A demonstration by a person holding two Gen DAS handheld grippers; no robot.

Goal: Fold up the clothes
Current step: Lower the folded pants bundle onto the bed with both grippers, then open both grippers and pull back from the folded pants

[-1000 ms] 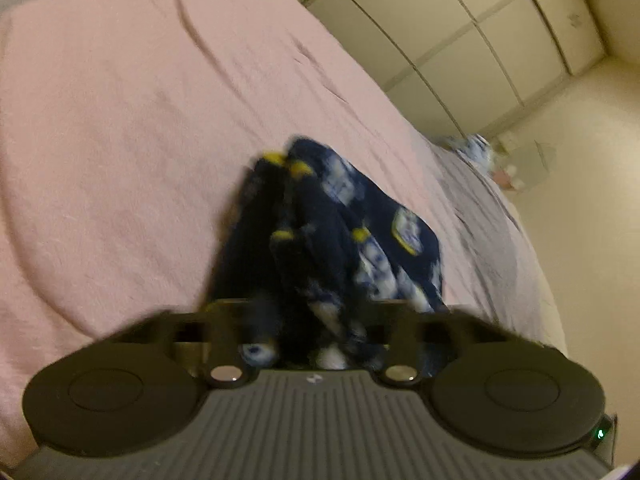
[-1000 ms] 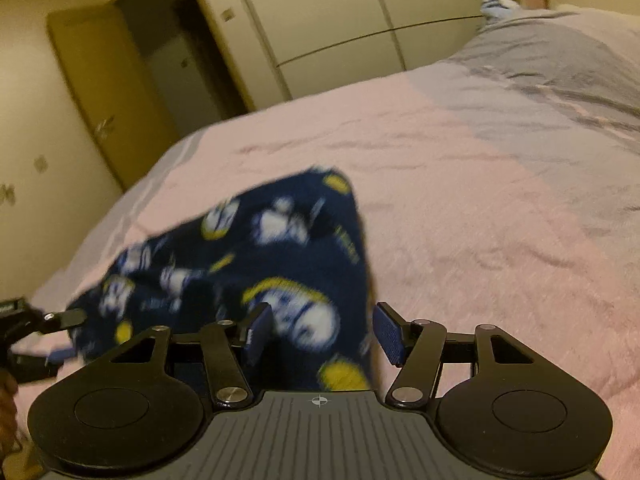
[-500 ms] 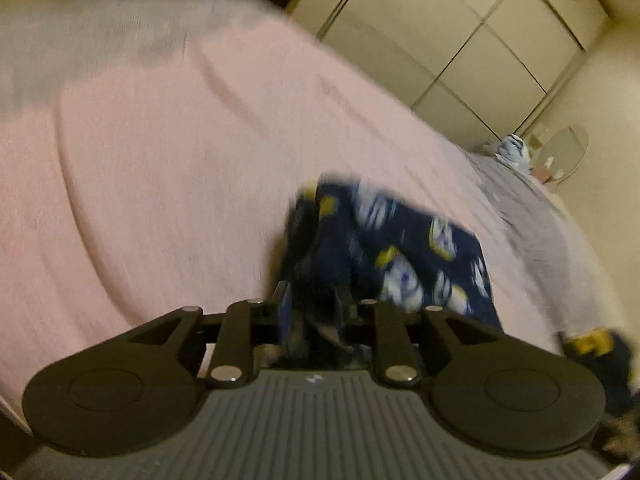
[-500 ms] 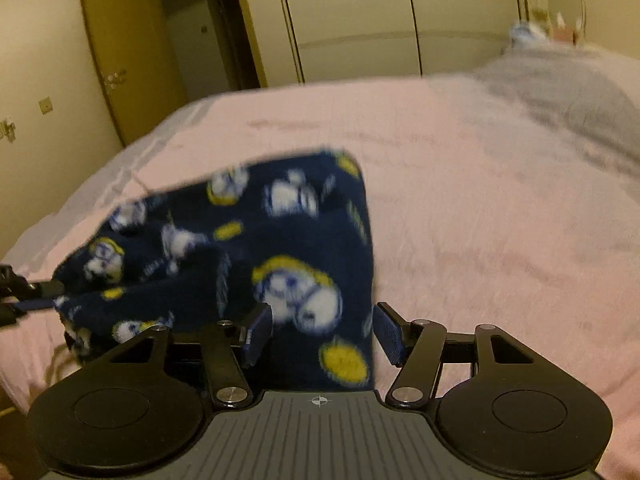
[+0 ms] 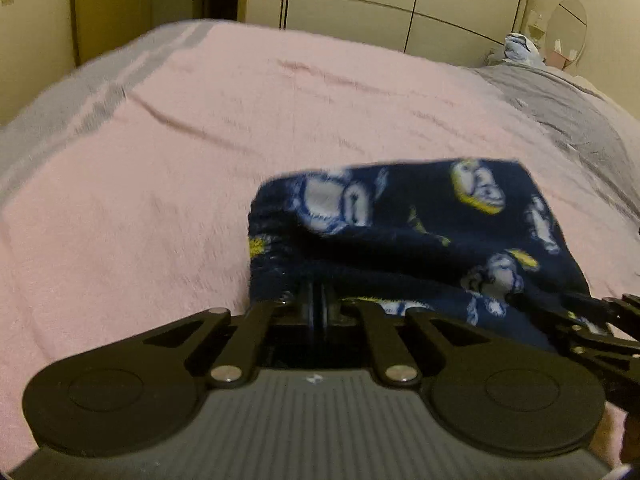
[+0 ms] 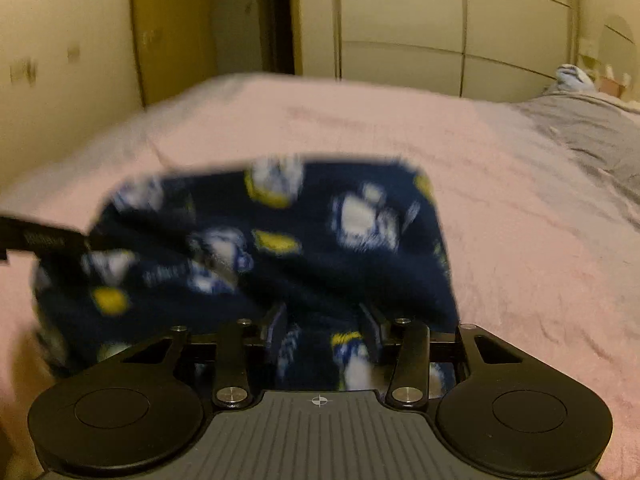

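A navy fleece garment [image 5: 408, 236] with white and yellow prints hangs spread between my two grippers above the pink bedspread [image 5: 200, 140]. My left gripper [image 5: 319, 304] is shut on the garment's near left edge. The garment also shows in the right wrist view [image 6: 280, 248], blurred. My right gripper [image 6: 323, 322] has its jaws partly closed around a bunch of the cloth at the near right edge. The right gripper shows at the right edge of the left wrist view [image 5: 592, 320], and the left gripper at the left edge of the right wrist view [image 6: 36, 240].
The pink bedspread [image 6: 500, 200] covers most of the bed, with a grey blanket [image 5: 560, 108] on its right side. Wardrobe doors [image 5: 380, 4] and a dark doorway [image 6: 248, 20] stand behind the bed. A small bundle of pale cloth [image 5: 520, 46] lies at the far right.
Both grippers have swung to face the wardrobe. The left gripper has closed fully on the garment and the right jaws have narrowed onto it. The garment now stretches wider between them.
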